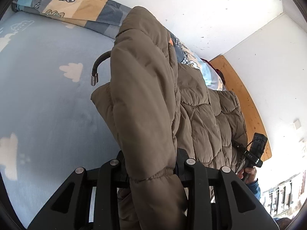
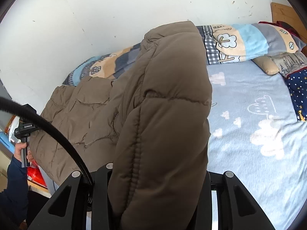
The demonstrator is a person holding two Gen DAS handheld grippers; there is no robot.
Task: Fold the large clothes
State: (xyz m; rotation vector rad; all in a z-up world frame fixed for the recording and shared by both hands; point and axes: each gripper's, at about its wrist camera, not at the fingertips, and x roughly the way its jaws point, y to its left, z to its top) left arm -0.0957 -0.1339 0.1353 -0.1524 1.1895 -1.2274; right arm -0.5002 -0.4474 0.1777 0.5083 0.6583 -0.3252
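A brown padded jacket (image 1: 201,118) lies across the bed, and both its sleeves are lifted off it. In the left wrist view my left gripper (image 1: 151,165) is shut on one sleeve (image 1: 145,95) near its elastic cuff; the sleeve hides the fingertips. In the right wrist view my right gripper (image 2: 159,172) holds the other thick sleeve (image 2: 163,105), its jaws closing in and pressing the padding. The jacket body (image 2: 82,118) spreads to the left of that sleeve. Each view shows a hand on the other tool's handle (image 1: 255,153) (image 2: 24,134) at the jacket's edge.
The bed has a light blue cloud-print sheet (image 2: 249,115). A folded patterned quilt (image 2: 239,40) runs along the white wall. Pillows (image 2: 268,65) and a starry cushion (image 2: 299,92) lie at the right, by a wooden headboard (image 1: 247,103). A black cable (image 2: 57,134) curves past.
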